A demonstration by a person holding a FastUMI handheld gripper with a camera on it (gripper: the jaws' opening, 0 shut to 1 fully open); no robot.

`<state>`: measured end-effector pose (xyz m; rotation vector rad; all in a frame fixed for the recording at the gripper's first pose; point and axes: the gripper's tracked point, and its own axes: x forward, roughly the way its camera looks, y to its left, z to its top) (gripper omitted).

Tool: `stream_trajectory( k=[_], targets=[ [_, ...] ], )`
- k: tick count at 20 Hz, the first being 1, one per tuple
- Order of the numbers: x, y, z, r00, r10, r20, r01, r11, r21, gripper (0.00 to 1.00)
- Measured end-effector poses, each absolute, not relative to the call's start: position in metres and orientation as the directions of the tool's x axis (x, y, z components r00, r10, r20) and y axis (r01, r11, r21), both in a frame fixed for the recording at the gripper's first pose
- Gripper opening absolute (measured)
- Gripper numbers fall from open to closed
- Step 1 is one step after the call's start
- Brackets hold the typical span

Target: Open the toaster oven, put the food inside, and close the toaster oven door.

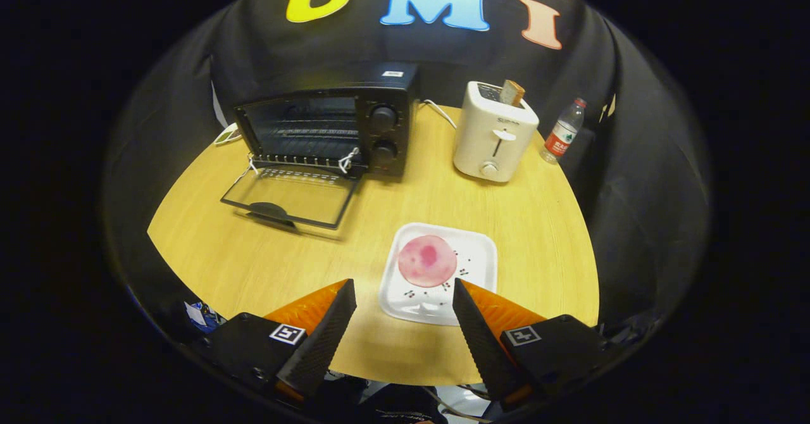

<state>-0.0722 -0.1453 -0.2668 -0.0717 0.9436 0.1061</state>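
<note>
Food (427, 260): flat round pink slice, darker red blotch near the middle, looks soft and floppy like sliced meat. It lies on a white square plate (479, 254) with rounded corners, glossy, small dark specks printed on it. The plate sits on the table (266, 266) just ahead of the gripper (404, 291), more toward the right finger.

The gripper's fingers stand wide apart, nothing between them, not touching plate or food. Their inner faces look ribbed.

Toaster oven (329, 131): black metal box, two round knobs on its right panel, wire rack visible inside. Its door (288, 195) is already dropped flat onto the table, a glass pane in a dark frame with a handle at the outer edge; white string is tied at the hinge corners. The oven sits well apart from the plate, beyond and left of the fingers.

Progress judged: opening is done; grabbing the food, placing it inside and closing the door are all left. A thin slice lying flat on a slick plate may be hard to pinch.

Around: table is pale wood-grain laminate with a curved edge. White plastic toaster (493, 134) with a bread slice (512, 92) sticking up, and a clear water bottle (563, 131) beside it.
</note>
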Motion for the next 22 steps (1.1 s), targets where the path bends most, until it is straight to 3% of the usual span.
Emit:
stream_trajectory(
  k=[10, 20, 22],
  targets=[
    [-0.041, -0.239, -0.319, 0.434, 0.076, -0.898, -0.082, 0.996, 0.045, 0.99],
    [-0.036, -0.239, -0.367, 0.223, 0.135, -0.965, -0.059, 0.99, 0.125, 0.93],
    [-0.035, -0.241, -0.371, 0.22, 0.104, -0.97, -0.092, 0.992, 0.085, 0.76]
  ],
)
